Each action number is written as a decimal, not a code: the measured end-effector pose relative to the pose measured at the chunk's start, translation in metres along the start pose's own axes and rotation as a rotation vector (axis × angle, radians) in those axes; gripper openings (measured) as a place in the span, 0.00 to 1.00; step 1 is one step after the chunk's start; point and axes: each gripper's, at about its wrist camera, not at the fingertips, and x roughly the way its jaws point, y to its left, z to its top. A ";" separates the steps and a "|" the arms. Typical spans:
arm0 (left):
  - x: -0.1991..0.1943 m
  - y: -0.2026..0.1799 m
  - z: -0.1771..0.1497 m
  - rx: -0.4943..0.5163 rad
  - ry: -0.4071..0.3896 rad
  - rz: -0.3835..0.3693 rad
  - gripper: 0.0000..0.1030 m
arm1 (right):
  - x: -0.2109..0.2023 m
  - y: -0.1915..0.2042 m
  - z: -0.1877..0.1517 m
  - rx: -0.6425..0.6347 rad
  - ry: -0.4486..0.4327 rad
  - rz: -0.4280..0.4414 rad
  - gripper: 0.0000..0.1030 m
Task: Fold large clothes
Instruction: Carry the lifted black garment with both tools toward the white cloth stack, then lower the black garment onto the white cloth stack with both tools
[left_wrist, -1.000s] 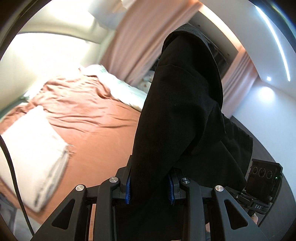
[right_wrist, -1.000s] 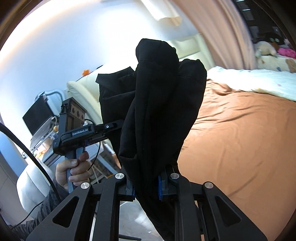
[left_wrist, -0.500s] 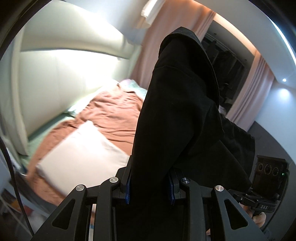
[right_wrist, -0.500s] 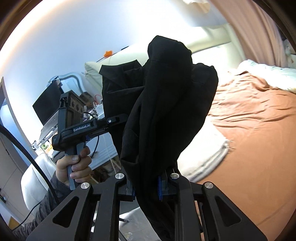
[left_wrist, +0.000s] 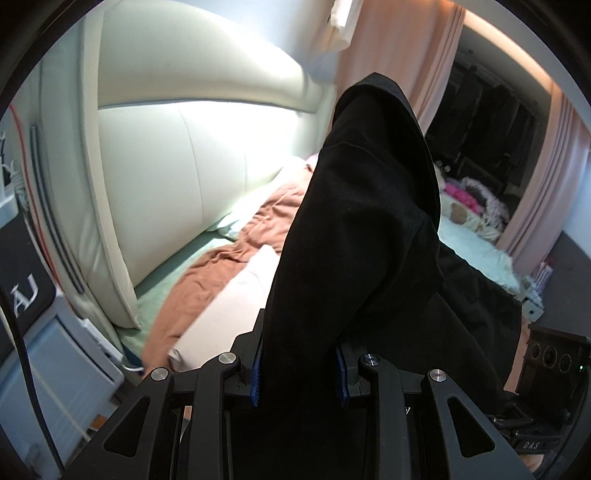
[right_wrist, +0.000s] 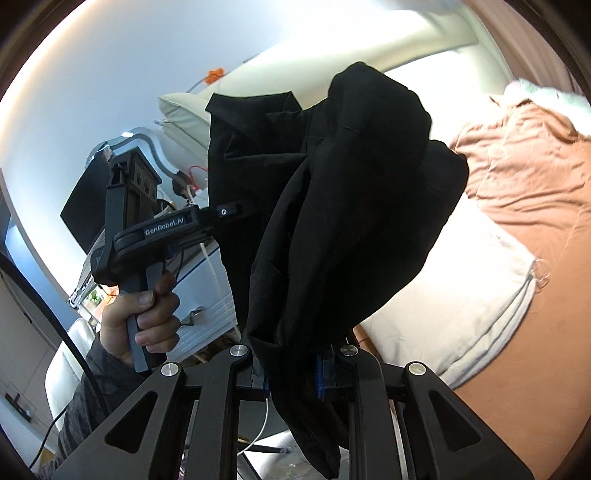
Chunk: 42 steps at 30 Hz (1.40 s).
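Bedroom w/ a cream padded headboard (left_wrist: 155, 155), pink curtains (left_wrist: 436, 66) and a bed under a rumpled rust-brown sheet (right_wrist: 532, 177); a white pillow (right_wrist: 465, 291) lies on the sheet near the bed's edge. Black garment (left_wrist: 362, 229) is off the bed, held up in the air btwn both tools (fabric bunched, draping in folds). Left gripper (left_wrist: 299, 373) is pinching a thick wad of it, blue pads pressed against the cloth on each side. Right gripper (right_wrist: 291, 373) likewise clamps a bunch of the garment (right_wrist: 347, 206), w/ a tail hanging below its fingers. In the right wrist view, the person's left hand (right_wrist: 144, 314) wraps the other tool's handle, beside a white drawer unit (right_wrist: 207, 280).
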 end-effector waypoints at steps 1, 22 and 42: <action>0.011 0.004 0.006 0.006 0.005 0.007 0.30 | 0.002 -0.014 0.005 0.020 0.005 0.011 0.13; 0.230 0.034 0.039 0.008 0.202 0.134 0.29 | -0.013 -0.270 0.074 0.139 0.061 -0.117 0.16; 0.240 0.053 -0.013 0.009 0.239 0.305 0.55 | -0.116 -0.393 0.070 0.279 0.076 -0.252 0.66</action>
